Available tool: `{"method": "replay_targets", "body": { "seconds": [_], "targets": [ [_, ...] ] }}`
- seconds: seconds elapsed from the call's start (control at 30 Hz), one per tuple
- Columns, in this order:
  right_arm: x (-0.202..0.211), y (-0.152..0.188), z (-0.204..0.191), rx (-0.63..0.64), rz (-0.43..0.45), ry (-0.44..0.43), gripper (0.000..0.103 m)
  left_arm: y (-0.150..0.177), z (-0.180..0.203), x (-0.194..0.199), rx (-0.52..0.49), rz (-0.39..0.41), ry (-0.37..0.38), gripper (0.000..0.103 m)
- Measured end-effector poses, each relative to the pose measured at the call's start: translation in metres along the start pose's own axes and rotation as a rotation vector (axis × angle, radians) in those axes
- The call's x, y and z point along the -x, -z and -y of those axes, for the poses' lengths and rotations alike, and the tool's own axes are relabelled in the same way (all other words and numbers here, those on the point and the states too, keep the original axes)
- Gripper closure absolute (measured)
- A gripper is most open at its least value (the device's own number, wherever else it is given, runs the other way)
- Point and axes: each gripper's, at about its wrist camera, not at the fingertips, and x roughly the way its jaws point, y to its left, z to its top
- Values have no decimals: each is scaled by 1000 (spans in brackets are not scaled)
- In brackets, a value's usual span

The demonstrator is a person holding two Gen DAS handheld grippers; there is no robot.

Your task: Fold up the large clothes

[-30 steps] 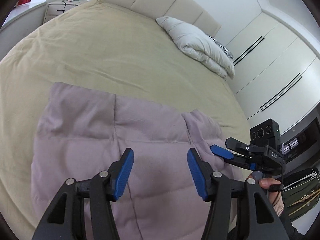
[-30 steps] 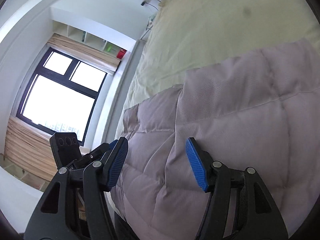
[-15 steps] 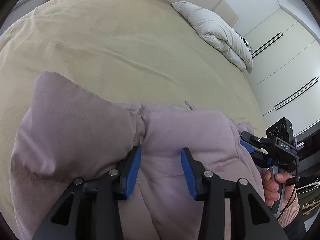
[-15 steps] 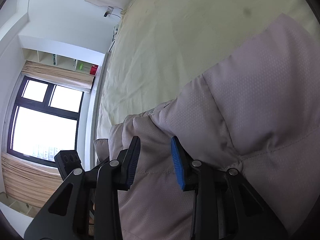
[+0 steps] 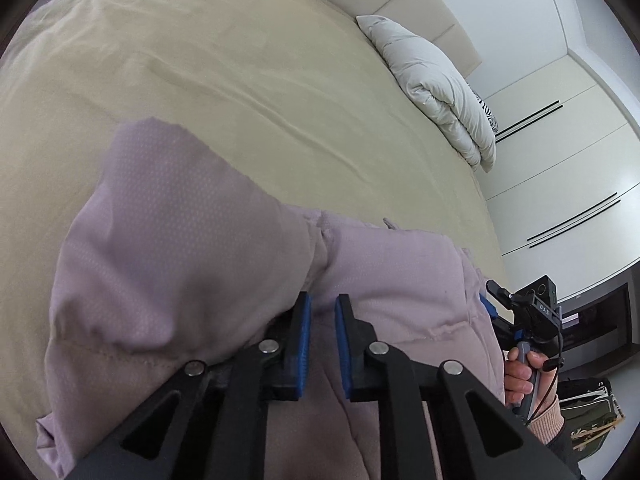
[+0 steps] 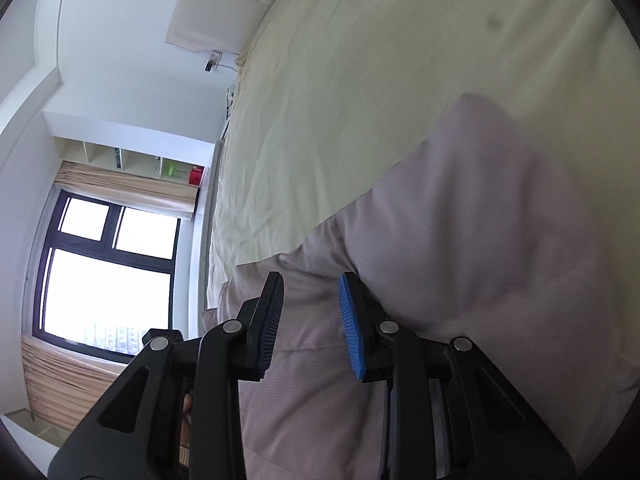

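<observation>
a puffy lilac quilted garment [image 5: 172, 248] is lying at the near edge of the beige bed [image 5: 208, 80], looking light, soft and springy, best pinched at its bunched near hem. the left gripper [image 5: 319, 308] has just been closing and is pinching a fold. the right gripper [image 6: 310, 304], angling down towards the bed, is clamping padding too.

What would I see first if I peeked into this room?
You'd first spot the big puffy lilac quilted coat bunched up at the near edge of the wide beige bed. The left gripper and the right gripper, each black with blue pads, have just squeezed in and are pinching its fabric. A folded white duvet lies by the headboard, and a bright window glows on the far side.
</observation>
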Motion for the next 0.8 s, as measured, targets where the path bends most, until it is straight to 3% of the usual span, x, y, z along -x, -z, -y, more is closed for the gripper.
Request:
{"method": "replay_targets", "body": {
  "seconds": [0.3,0.4,0.47,0.5,0.57,0.7,0.77,0.8],
  "targets": [
    [117,19,50,31,179,200,72,23,-30,84,57,135,-104,74],
    [159,45,51,69,220,191,71,45,-28,124,60,200,-132,63],
    [174,71,37,110,230,141,35,65,-8,143,29,234,-77,56],
    [176,86,26,142,228,113,30,77,6,148,8,238,-38,55],
    [163,118,-1,212,170,44,29,102,36,143,-44,219,29,43],
    [96,190,-54,327,-87,-71,29,149,73,99,-117,82,93,43],
    [77,212,-62,366,-120,-68,29,164,72,80,-143,61,34,43],
    [72,214,-60,371,-109,-60,29,167,67,75,-138,67,40,43]
  ]
}}
